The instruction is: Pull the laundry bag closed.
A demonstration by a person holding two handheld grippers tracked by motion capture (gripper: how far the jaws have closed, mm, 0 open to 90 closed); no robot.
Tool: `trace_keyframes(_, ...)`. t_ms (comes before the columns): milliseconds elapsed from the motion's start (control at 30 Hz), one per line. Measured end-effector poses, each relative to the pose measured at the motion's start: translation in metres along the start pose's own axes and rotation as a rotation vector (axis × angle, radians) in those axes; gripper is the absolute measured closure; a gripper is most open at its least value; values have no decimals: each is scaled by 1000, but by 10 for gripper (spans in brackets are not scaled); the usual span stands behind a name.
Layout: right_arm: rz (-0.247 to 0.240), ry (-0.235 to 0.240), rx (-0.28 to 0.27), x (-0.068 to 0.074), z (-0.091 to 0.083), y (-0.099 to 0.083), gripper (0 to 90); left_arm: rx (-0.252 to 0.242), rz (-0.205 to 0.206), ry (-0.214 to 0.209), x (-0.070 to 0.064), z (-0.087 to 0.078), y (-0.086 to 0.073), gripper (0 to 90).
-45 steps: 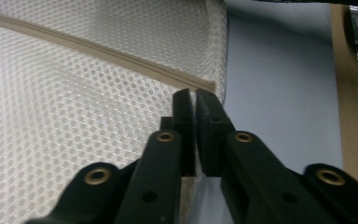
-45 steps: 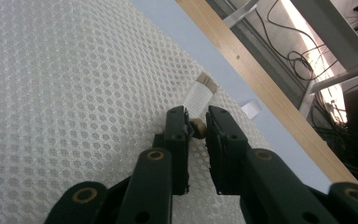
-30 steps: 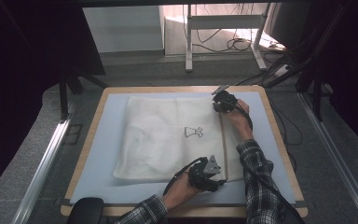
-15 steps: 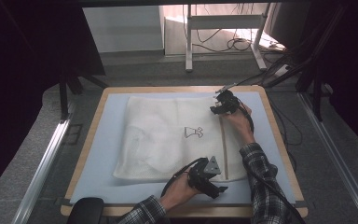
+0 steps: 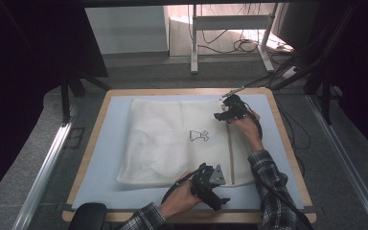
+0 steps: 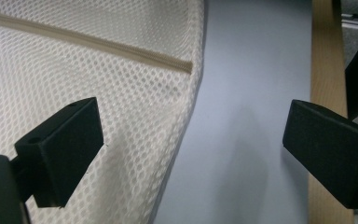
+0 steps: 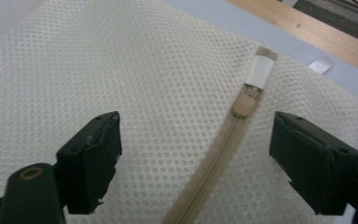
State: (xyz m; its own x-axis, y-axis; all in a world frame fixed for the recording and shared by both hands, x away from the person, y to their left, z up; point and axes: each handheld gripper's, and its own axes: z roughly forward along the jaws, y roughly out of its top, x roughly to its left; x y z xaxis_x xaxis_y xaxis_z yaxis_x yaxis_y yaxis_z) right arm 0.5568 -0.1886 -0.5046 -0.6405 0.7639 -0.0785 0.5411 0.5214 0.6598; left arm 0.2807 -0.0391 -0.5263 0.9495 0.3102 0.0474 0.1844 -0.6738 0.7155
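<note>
Both tongs released: right tongs (image 7: 193, 163) over zipper pull (image 7: 242, 106), far table edge; left tongs (image 6: 191, 149) straddling mesh bag (image 5: 172, 139) near corner. Likely unzipping; next, pinch pull.

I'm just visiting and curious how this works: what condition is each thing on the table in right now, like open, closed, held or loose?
Mesh laundry bag: lying flat on the blue mat, not gripped.
Zipper: closed, with the pull at its far end.
Left gripper: open, jaws straddling the bag's near edge.
Right gripper: open, poised over the zipper pull.
</note>
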Motion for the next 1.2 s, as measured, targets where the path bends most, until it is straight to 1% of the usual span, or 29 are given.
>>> trace_keyframes(100,-1,16,-2,5,-1,1,121,-10,-1,-11,3,-2,-3,40)
trace_keyframes(200,6,37,-5,9,-4,2,89,-20,-31,-38,8,-4,-5,38)
trace_keyframes(233,9,39,-3,10,-5,2,82,-37,-51,-47,8,-5,-6,38)
trace_keyframes(333,26,40,-4,9,-9,1,54,-53,-69,-69,10,-8,-7,36)
trace_keyframes(367,37,44,-4,9,-10,0,47,-53,-76,-68,10,-9,-7,36)
trace_keyframes(400,37,47,-1,8,-11,-1,44,-52,-80,-69,10,-11,-7,36)
trace_keyframes(467,39,30,6,8,-13,-3,42,-55,-82,-67,10,-13,-6,35)
trace_keyframes(500,42,29,11,7,-14,-4,43,-59,-82,-66,10,-14,-6,35)
trace_keyframes(567,49,47,14,6,-17,-6,43,-60,-80,-62,11,-16,-6,35)
trace_keyframes(633,55,54,18,6,-21,-8,41,-67,-86,-55,11,-18,-7,28)
trace_keyframes(700,45,60,16,5,-24,-10,37,-62,-87,-57,12,-19,-8,28)
trace_keyframes(833,52,73,5,7,-31,-12,33,-59,-87,-43,13,-21,-10,24)
trace_keyframes(933,47,82,0,12,-36,-12,29,-54,-84,-35,13,-23,-11,22)
trace_keyframes(1033,23,82,0,18,-40,-12,20,-51,-80,-33,13,-25,-12,22)
trace_keyframes(1133,8,89,-9,26,-44,-12,12,-45,-81,-32,14,-27,-13,23)
trace_keyframes(1200,1,92,-11,30,-47,-12,9,-43,-84,-24,15,-29,-15,24)
